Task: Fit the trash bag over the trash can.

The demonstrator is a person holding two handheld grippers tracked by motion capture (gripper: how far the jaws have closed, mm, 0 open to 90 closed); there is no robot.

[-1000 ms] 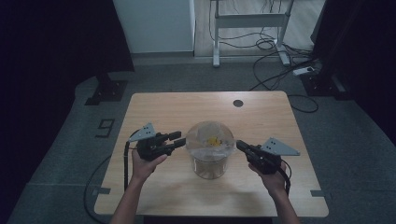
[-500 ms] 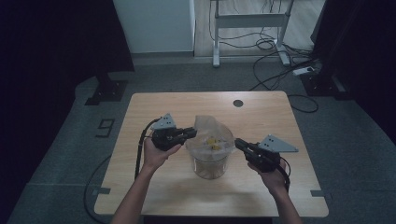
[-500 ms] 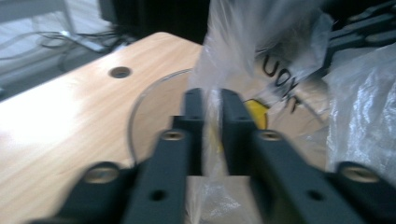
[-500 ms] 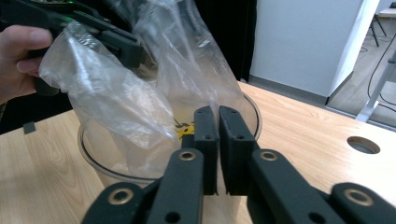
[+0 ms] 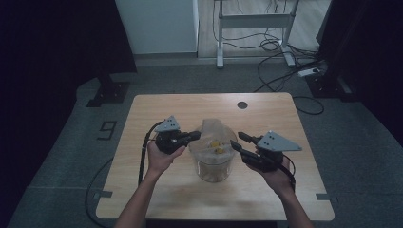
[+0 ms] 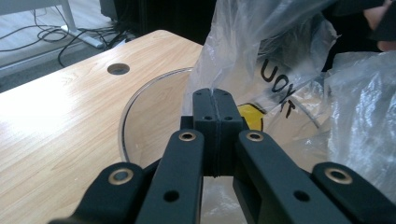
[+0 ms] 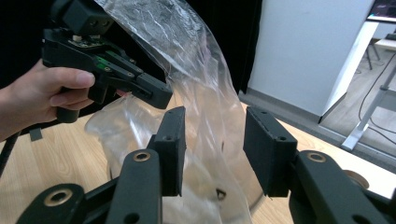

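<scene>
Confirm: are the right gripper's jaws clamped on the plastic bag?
No: in the right gripper view the right gripper has its jaws apart, with the plastic bag hanging loose between them.

Two tongs (image 5: 195,136) (image 5: 240,140), one plastic bag (image 5: 212,129), one clear container (image 5: 213,168).

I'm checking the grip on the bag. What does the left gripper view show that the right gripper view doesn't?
Left gripper view alone: the left tool shut on the plastic bag, black print and a yellow patch on the bag, the clear container's rim.
Right gripper view alone: the right tool, jaws just opened and apart around loose film, and the hand holding the left tool.
Both: bag and table.
</scene>
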